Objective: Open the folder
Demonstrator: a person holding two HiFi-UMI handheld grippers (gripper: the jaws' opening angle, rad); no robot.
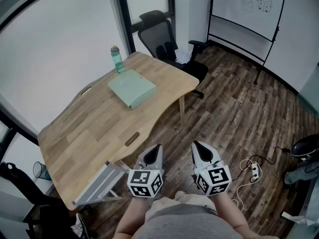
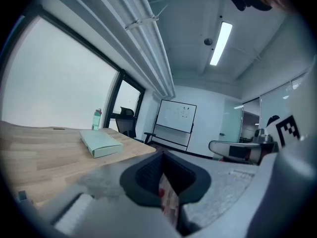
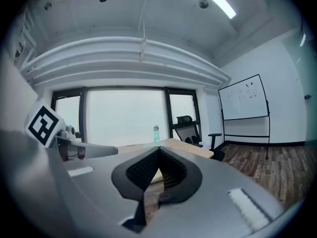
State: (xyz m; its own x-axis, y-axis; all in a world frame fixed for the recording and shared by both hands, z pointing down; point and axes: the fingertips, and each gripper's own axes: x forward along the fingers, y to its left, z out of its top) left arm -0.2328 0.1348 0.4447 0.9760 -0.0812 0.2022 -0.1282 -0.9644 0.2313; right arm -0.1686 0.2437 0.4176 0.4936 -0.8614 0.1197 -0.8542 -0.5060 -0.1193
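Counts: two grippers, one folder, one bottle, one table, one office chair, one whiteboard, one power strip. The left gripper (image 1: pixel 157 148) and the right gripper (image 1: pixel 196 145) are side by side low in the head view. Both are over the wood floor (image 1: pixel 234 113), off the table's near edge, and point roughly level toward the table. Each carries one marker cube, two in all (image 1: pixel 145 182) (image 1: pixel 214 179). In the left gripper view the left jaws are closed tip to tip with nothing between them. In the right gripper view the right jaws are likewise pressed together and empty. The folder (image 1: pixel 131 87) is pale green. It lies flat and closed on the far half of the wooden table (image 1: pixel 99 128), well apart from both grippers. The bottle (image 1: pixel 117 59) is green with a pink cap. It stands upright near the folder's far corner, not touching it. The black office chair (image 1: pixel 162 36) sits at the table's far end, beyond the folder. The whiteboard (image 1: pixel 249 6) on a wheeled stand is against the far wall to the right. The white power strip (image 1: pixel 255 170) and its cable lie on the floor right of the right gripper. A grey slatted rack (image 1: pixel 99 184) leans at the table's near corner, just left of the left gripper. The table's curved edge and a stretch of tabletop lie between the grippers and the folder.
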